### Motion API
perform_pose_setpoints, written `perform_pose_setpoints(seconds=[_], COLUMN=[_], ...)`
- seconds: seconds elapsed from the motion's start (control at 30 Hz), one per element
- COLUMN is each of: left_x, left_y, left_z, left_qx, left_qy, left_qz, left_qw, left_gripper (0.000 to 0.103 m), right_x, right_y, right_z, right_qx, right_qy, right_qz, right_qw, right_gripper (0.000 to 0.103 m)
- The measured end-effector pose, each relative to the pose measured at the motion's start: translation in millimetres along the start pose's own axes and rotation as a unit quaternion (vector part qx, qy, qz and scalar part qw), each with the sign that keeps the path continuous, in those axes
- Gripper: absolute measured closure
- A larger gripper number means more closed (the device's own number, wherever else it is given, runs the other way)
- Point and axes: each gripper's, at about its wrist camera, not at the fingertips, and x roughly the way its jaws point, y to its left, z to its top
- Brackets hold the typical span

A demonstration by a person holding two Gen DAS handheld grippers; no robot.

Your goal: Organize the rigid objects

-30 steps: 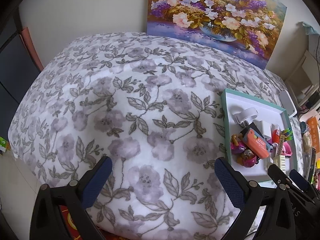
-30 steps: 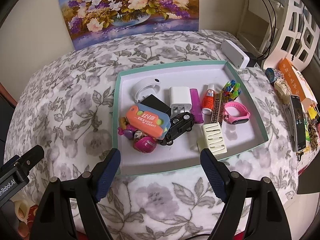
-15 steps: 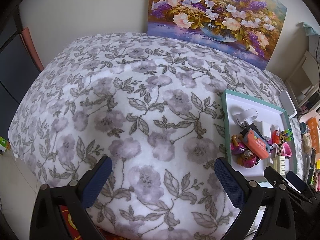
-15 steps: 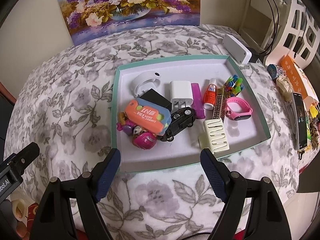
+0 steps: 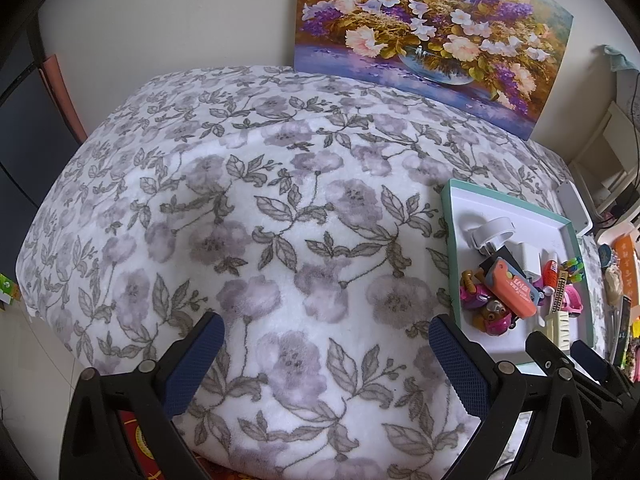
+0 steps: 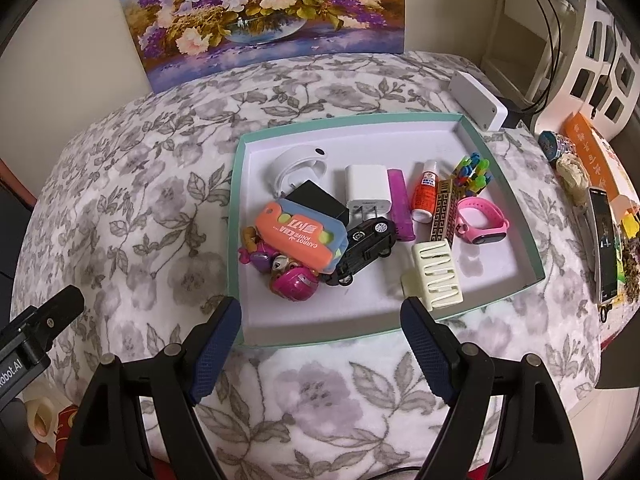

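Teal tray [image 6: 236, 216] of jumbled trinkets beyond right gripper's [image 6: 320, 346] wide-apart jaws

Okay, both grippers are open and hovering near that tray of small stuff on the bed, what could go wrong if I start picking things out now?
The orange utility knife lies on top of the pink toys and against the black toy car; lifting one may drag the others.

The tray sits on a soft floral blanket, so pressing down could tip it.

The cream hair claw sits nearest the right gripper and could get bumped on the way in.

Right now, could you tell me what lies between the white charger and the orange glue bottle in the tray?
A purple bar lies between the white charger and the orange glue bottle, shown clearly in the right wrist view.
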Motion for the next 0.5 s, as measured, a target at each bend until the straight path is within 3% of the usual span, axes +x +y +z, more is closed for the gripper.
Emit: perform_pose_setpoints(seconds=[0.5], left_x=[0.1], left_y=[-0.3], left_z=[0.2], left_qx=[0.000], left_qy=[0.001], left_qz=[0.001], left_qw=[1.0000], left_gripper=[0.000], right_x=[1.4], right_y=[1.1], right_z=[0.7], right_qx=[-0.003], right_qy=[0.003], right_qz=[-0.008], right_qw=[1.000], right_gripper=[0.020])
